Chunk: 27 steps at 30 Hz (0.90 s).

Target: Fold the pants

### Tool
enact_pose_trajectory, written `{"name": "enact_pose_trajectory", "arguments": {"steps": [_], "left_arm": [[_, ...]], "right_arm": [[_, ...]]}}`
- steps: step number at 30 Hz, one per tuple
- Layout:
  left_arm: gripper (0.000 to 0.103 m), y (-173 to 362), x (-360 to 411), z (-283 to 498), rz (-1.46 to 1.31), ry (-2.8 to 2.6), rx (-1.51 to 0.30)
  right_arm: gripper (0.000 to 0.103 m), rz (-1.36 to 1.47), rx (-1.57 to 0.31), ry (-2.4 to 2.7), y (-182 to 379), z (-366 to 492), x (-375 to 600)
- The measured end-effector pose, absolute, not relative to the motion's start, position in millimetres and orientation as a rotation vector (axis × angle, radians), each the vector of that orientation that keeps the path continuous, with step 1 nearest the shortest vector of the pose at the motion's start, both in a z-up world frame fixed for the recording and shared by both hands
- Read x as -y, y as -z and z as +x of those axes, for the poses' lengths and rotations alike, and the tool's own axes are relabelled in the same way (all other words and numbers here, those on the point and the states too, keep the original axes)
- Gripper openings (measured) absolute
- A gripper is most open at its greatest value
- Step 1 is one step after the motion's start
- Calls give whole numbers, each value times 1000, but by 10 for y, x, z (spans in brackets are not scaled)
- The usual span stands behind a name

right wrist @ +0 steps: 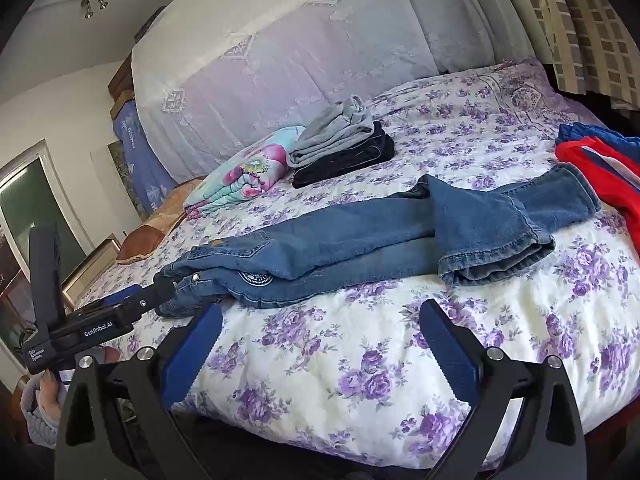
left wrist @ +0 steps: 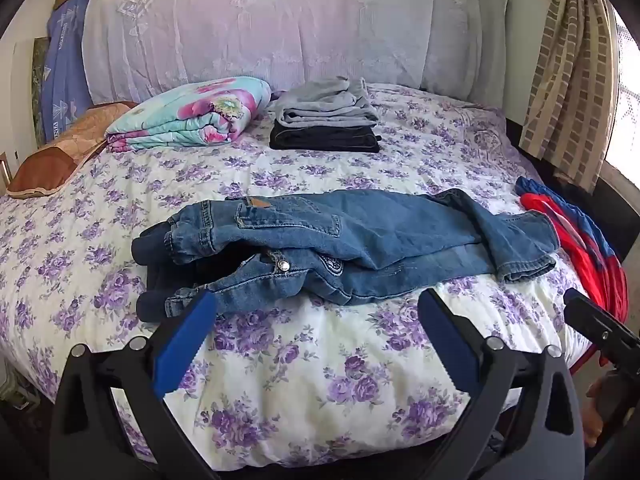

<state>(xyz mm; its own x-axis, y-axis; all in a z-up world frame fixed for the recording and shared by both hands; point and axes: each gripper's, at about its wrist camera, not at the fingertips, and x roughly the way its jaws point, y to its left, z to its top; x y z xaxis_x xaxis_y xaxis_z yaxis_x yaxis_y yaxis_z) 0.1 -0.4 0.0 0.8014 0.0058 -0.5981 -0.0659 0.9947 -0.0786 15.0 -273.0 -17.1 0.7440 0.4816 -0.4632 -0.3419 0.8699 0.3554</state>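
With two folded pairs stacked near the bed's head, our blue jeans lie rumpled near its foot edge, unfolded, while our left gripper and right gripper hover wide open, empty.

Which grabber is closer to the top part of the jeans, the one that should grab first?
Probably the left. The left gripper is open with its fingertip right at the waistband of the jeans, by the button. The right gripper is open too, but sits back over bare bedspread.
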Motion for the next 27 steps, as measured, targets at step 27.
{"name": "enact_pose_trajectory", "arguments": {"steps": [27], "left_arm": [[98,-23,-25,-13,-100,-44,-636]], "right_arm": [[99,240,-580,-449,169,154,2710]]}}
